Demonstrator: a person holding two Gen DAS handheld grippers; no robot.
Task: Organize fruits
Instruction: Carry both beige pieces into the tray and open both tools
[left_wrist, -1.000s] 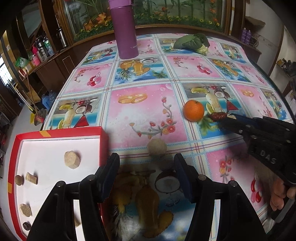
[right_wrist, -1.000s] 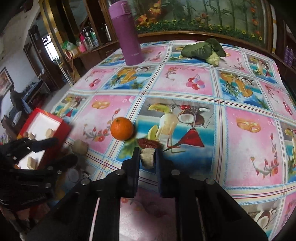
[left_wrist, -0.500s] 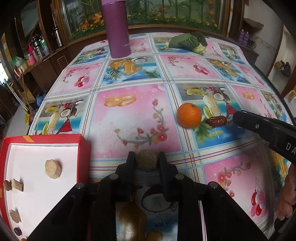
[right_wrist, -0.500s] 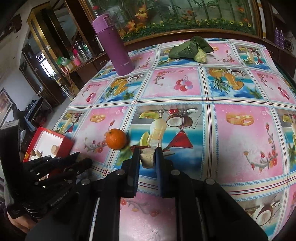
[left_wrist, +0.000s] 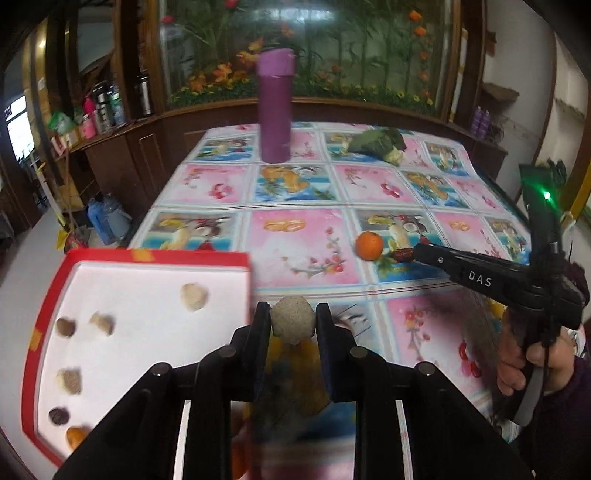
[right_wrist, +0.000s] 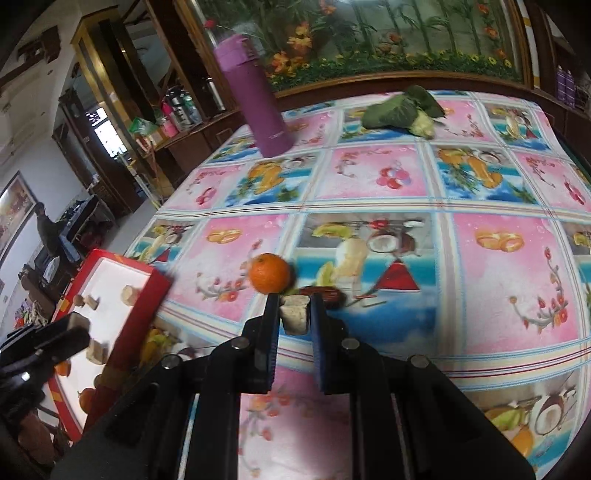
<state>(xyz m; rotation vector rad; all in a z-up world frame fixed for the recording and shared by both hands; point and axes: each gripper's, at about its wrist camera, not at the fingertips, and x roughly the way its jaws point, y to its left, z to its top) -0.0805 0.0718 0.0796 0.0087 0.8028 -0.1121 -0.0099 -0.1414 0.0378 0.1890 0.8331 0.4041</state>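
Note:
My left gripper (left_wrist: 293, 325) is shut on a round beige ball (left_wrist: 293, 321), lifted above the table beside the red tray (left_wrist: 155, 255). The white-floored tray holds several small pieces such as a pale chunk (left_wrist: 193, 296). My right gripper (right_wrist: 293, 314) is shut on a pale cut piece (right_wrist: 294, 314), just in front of an orange (right_wrist: 269, 273) and a dark red date (right_wrist: 327, 294) lying on the tablecloth. In the left wrist view the right gripper (left_wrist: 421, 250) reaches in from the right, with the orange (left_wrist: 369, 245) and date (left_wrist: 403, 254) at its tip.
A purple flask (left_wrist: 274, 110) stands at the table's far side, with a green leafy vegetable (left_wrist: 376, 142) to its right. The fruit-patterned tablecloth (right_wrist: 498, 288) covers the table. The red tray (right_wrist: 127, 338) hangs at the table's left edge. A hand (left_wrist: 532, 365) holds the right gripper.
My left gripper closed on the beige ball and lifted it off the table. The right gripper stays shut on its pale piece and has risen slightly near the orange.

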